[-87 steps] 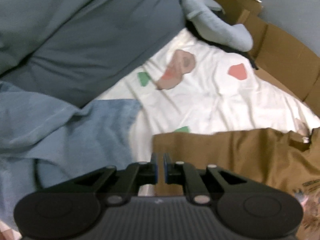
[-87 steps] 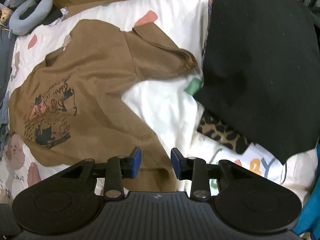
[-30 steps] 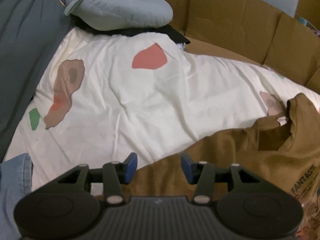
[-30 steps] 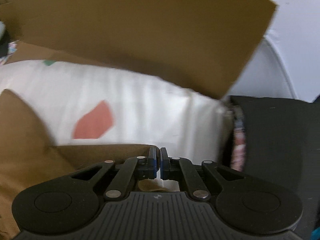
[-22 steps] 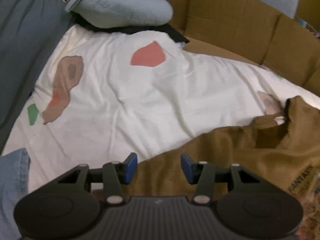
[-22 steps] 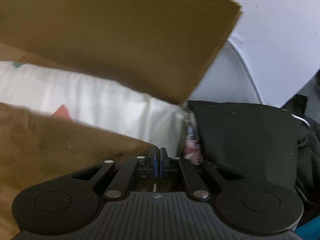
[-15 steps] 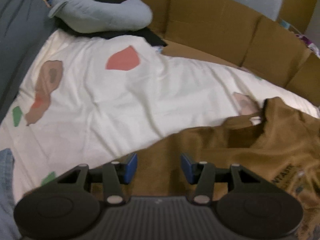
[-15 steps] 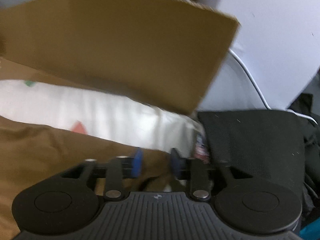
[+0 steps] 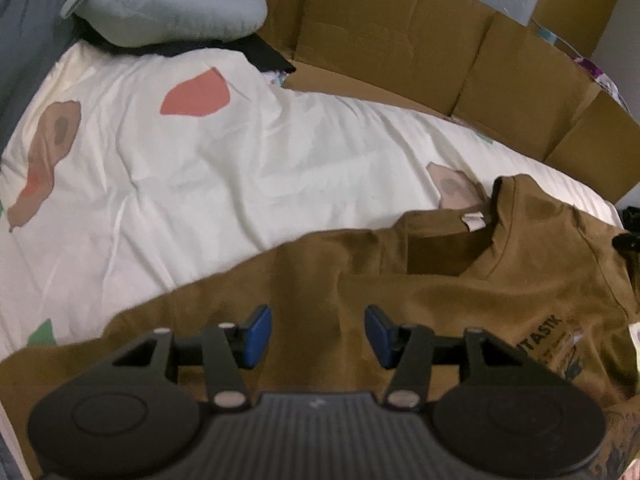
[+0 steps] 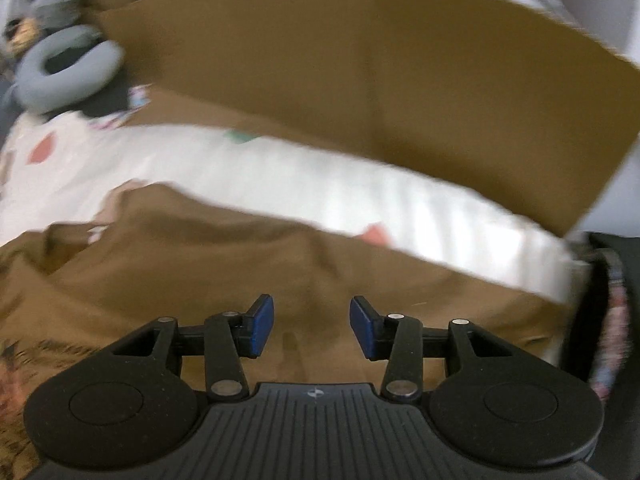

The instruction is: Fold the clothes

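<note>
My left tongs [image 9: 318, 336] stood apart with nothing between the blue pads, hanging just above the brown cotton T-shirt with a dark printed graphic [image 9: 460, 300]. My right tongs [image 10: 312, 328] were likewise apart and empty over the same shirt's cloth [image 10: 240, 264]. The shirt lay spread print-up on the white bedsheet with coloured patches [image 9: 192, 168], its neckline and label toward the far edge. A grey neck pillow [image 9: 172, 12] and brown cardboard panels [image 9: 440, 52] bordered the bed.

I could not see whether any fold was already in it. To fold it well, I judged each pair of tongs should bite a single seam edge, not a bunch of layers, at matching points either side. The right view was blurred, so I would have steadied before closing.
</note>
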Action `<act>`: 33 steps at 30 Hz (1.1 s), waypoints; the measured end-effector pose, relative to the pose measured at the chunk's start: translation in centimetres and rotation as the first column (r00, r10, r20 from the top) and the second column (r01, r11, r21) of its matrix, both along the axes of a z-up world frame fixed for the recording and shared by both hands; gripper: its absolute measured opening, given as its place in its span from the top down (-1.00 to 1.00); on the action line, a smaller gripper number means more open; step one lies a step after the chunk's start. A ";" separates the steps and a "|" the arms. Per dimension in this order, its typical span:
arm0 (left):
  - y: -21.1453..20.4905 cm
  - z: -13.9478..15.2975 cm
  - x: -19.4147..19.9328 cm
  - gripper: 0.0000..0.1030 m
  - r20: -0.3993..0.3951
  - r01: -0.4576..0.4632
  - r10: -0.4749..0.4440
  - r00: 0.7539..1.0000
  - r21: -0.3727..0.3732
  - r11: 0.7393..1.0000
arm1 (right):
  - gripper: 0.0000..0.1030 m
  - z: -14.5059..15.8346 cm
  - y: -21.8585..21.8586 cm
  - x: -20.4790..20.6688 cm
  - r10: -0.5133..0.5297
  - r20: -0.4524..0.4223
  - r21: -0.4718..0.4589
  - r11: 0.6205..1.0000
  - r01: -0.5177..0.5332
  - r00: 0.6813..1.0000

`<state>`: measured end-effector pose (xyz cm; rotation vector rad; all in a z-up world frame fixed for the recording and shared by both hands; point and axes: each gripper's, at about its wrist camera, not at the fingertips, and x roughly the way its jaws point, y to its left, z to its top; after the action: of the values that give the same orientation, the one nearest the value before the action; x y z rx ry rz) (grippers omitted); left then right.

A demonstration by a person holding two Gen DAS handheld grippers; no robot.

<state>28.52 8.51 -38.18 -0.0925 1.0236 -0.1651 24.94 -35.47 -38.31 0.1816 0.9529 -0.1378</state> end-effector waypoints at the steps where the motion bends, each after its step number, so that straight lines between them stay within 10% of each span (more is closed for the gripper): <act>1: 0.0 -0.1 -0.1 -0.06 -0.003 0.001 -0.001 1.000 0.000 1.000 | -0.01 -0.3 0.8 0.1 0.024 -0.002 0.008 1.000 -0.023 1.000; 6: -0.1 -0.8 -0.2 0.13 -0.029 0.001 -0.002 1.000 -0.012 1.000 | -0.10 -1.7 3.7 0.7 0.105 0.000 0.036 0.994 -0.104 0.995; 12: -0.4 -1.8 -0.1 0.89 -0.055 0.000 -0.001 0.998 -0.028 1.000 | -0.15 -2.2 6.5 1.5 0.203 0.015 0.032 0.979 -0.203 0.979; 27: -2.2 -2.5 -1.2 0.95 -0.077 0.060 -0.069 0.995 -0.108 0.992 | -0.15 -4.1 8.6 2.3 0.242 -0.015 0.053 0.969 -0.241 0.970; 33: -2.6 -3.3 -1.3 0.64 -0.111 0.084 -0.097 0.989 -0.122 0.989 | -0.15 -4.4 8.3 2.4 0.229 -0.028 0.063 0.972 -0.227 0.973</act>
<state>27.25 5.96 -41.43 -0.1634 1.1353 -0.3056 27.34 -27.13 -42.71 0.1234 1.0069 0.0992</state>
